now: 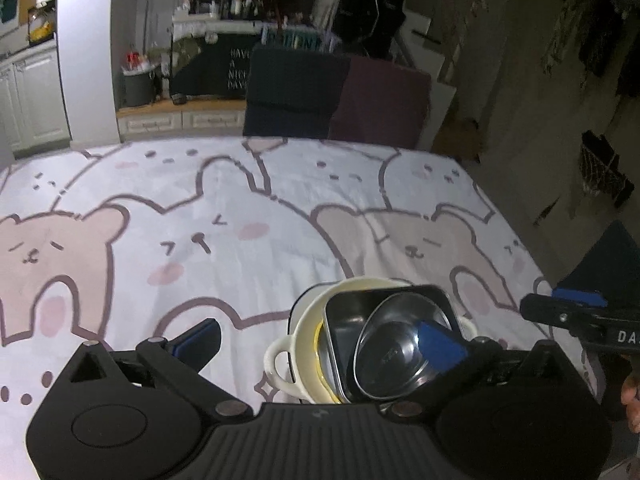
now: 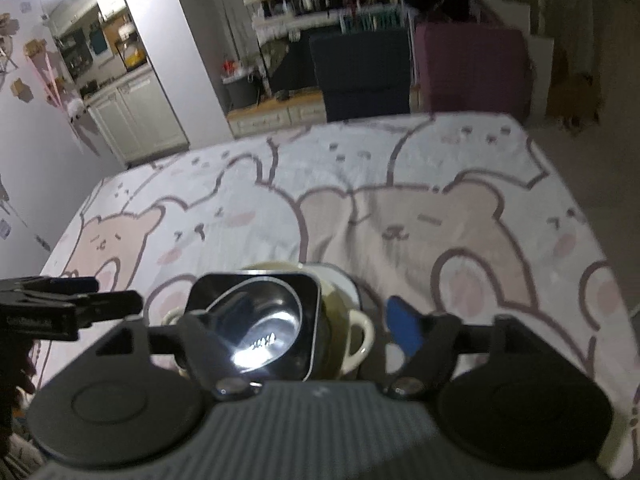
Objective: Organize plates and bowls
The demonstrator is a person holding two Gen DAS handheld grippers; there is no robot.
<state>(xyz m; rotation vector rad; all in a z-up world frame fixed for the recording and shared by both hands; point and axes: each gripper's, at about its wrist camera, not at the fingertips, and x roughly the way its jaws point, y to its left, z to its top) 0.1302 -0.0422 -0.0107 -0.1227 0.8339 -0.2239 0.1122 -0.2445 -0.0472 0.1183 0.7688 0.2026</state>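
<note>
Both the left tool and right tool gape wide, gripping nothing; between them a steel bowl sits nested in a black square dish inside a cream two-handled bowl.

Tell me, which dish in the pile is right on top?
The small round shiny metal bowl is on top. It sits inside the dark square metal dish, which rests in the cream bowl with handles at the bottom.
</note>
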